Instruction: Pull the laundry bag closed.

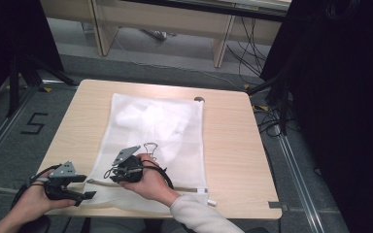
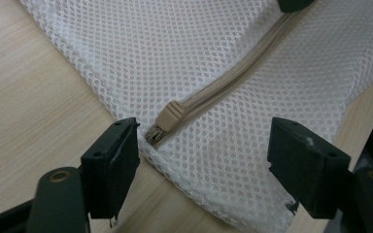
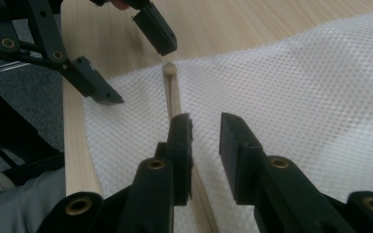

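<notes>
Mesh laundry bag (image 1: 150,141), white, flat on a pale wooden counter (image 1: 233,145), zip edge toward the person. Beige zipper (image 2: 223,82) along that near edge, with its slider (image 2: 167,119) at the bag's left corner.

Left tool (image 1: 80,187) at the counter's near-left edge, jaws wide apart and level with the bag corner, slider between them but untouched; likely placed there to pin the corner or catch the slider once the fabric is steadied.

Right tool (image 3: 205,141) low over the zipper tape farther along, jaws drawn narrow with a small gap left between the pads, nothing clamped yet; zipper line just beside the left jaw. Probably narrowed so as to pinch only the thin tape or mesh, giving tension against the other hand.

Metal wire clip (image 1: 150,147) on the bag just beyond the right hand (image 1: 150,182), purpose unclear. Something white bunched inside the bag, toward its far end.
</notes>
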A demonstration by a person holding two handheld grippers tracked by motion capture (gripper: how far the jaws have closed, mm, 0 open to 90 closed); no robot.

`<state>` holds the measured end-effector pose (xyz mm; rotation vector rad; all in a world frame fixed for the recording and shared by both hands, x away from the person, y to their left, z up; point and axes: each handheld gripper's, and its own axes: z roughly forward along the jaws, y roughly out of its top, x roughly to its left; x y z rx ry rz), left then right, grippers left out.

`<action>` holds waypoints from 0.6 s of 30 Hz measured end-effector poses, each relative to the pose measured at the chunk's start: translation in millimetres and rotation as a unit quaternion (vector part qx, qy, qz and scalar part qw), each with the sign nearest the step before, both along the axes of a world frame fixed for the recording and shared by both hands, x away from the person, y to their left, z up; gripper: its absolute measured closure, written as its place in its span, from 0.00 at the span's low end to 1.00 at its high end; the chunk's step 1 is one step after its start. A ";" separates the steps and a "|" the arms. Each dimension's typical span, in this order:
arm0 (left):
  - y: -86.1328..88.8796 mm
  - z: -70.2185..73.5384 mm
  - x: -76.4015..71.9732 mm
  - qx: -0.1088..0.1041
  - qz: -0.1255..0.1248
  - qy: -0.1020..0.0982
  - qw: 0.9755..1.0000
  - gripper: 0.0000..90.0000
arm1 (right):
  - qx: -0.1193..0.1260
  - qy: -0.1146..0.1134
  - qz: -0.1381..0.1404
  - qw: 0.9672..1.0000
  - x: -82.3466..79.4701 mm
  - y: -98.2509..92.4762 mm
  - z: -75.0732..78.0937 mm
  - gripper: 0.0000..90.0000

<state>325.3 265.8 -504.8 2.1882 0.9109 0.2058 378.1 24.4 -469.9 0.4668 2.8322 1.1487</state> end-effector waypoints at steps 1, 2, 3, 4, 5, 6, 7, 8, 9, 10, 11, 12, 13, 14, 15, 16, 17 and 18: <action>-0.5 -0.3 -0.5 -0.004 0.004 0.004 1.000 0.30 | 0.000 0.000 0.000 1.000 0.0 0.0 0.0 0.85; 0.2 0.1 0.2 0.001 -0.002 -0.002 1.000 0.30 | 0.000 -0.001 0.009 1.000 1.3 7.7 -1.0 0.86; 0.3 0.1 0.3 0.002 -0.003 -0.002 1.000 0.30 | 0.000 -0.001 0.009 1.000 1.3 7.7 -1.0 0.86; -0.3 -0.2 -0.5 -0.004 0.002 0.003 1.000 0.30 | 0.001 -0.002 0.009 1.000 1.6 9.4 -1.5 0.86; 0.0 0.0 -0.2 -0.002 0.000 0.001 1.000 0.30 | 0.002 0.000 0.010 1.000 1.7 13.2 -2.2 0.87; 0.1 0.0 0.0 -0.002 -0.002 -0.001 1.000 0.30 | 0.000 0.003 0.011 1.000 1.9 15.9 -2.1 0.89; 0.8 -0.1 0.8 0.003 -0.006 -0.002 1.000 0.30 | 0.002 0.003 0.013 1.000 2.4 19.1 -3.1 0.89; -0.6 -0.7 0.0 -0.006 -0.003 0.000 1.000 0.30 | 0.002 0.003 0.016 1.000 3.0 21.8 -3.9 0.90; 0.4 -0.2 0.4 0.001 -0.008 0.000 1.000 0.30 | -0.002 0.003 0.018 1.000 3.5 24.4 -4.6 0.90; -0.3 -0.6 0.1 -0.004 -0.004 0.000 1.000 0.30 | -0.001 0.006 0.017 1.000 3.3 27.2 -6.1 0.90; 0.4 -0.3 0.5 0.002 -0.004 -0.003 1.000 0.30 | -0.002 0.006 0.019 1.000 3.9 29.5 -7.1 0.90; 0.8 0.2 0.4 0.005 -0.004 -0.002 1.000 0.30 | 0.001 0.003 0.026 1.000 4.5 32.4 -8.7 0.90; -0.2 -0.3 -0.6 -0.004 0.003 0.004 1.000 0.30 | -0.004 0.008 0.020 1.000 4.2 33.7 -8.8 0.90; -0.3 -0.4 -0.6 -0.004 0.004 0.004 1.000 0.30 | -0.002 0.009 0.020 1.000 4.0 36.0 -9.9 0.90; -0.3 -0.4 -0.6 -0.004 0.004 0.004 1.000 0.30 | -0.003 0.011 0.020 1.000 4.2 37.6 -10.1 0.90; -0.2 -0.6 -0.3 -0.005 0.002 0.006 1.000 0.30 | 0.001 0.010 0.023 1.000 4.9 39.9 -11.4 0.90; -0.3 -0.4 -0.7 -0.004 0.004 0.005 1.000 0.30 | -0.001 0.011 0.025 1.000 5.1 41.7 -11.5 0.90; -0.2 -0.3 -0.7 -0.004 0.004 0.005 1.000 0.30 | -0.001 0.014 0.020 1.000 4.6 43.9 -12.1 0.90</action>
